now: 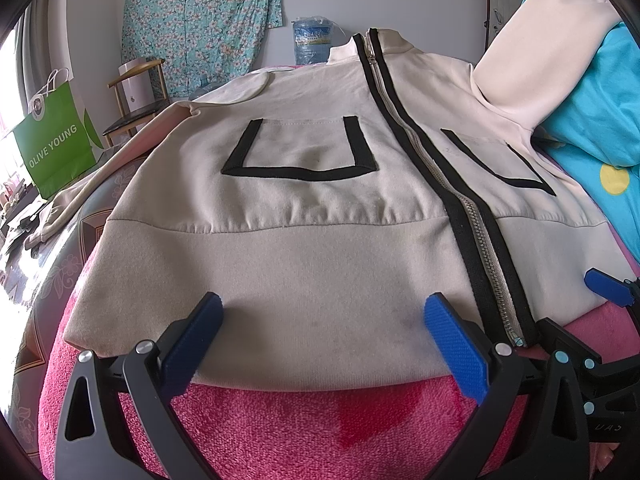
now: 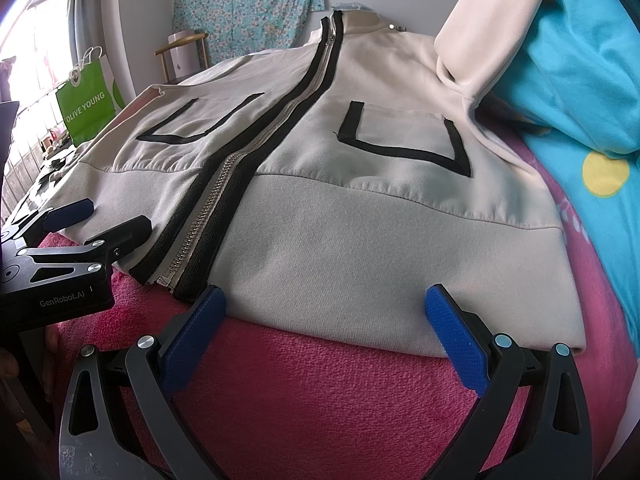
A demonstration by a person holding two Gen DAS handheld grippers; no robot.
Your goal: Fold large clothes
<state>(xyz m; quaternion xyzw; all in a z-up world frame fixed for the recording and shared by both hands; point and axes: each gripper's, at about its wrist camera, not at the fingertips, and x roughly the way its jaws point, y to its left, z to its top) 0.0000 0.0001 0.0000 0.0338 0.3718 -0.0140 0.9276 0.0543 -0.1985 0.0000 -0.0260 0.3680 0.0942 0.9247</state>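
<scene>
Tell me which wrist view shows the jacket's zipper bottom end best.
Right wrist: the zipper's bottom end lies close, teeth clear, frayed tape unobstructed. In the left wrist view, the same end sits off-centre beside the right gripper, more foreshortened.

You are working over a bed covered with a pink fleece blanket. Directly on the blanket lies a cream zip-front jacket with black trim, spread flat, front side up, hem nearest you. A bright blue quilt with yellow dots lies along the right edge of the bed, and one jacket sleeve rests up against it.
</scene>
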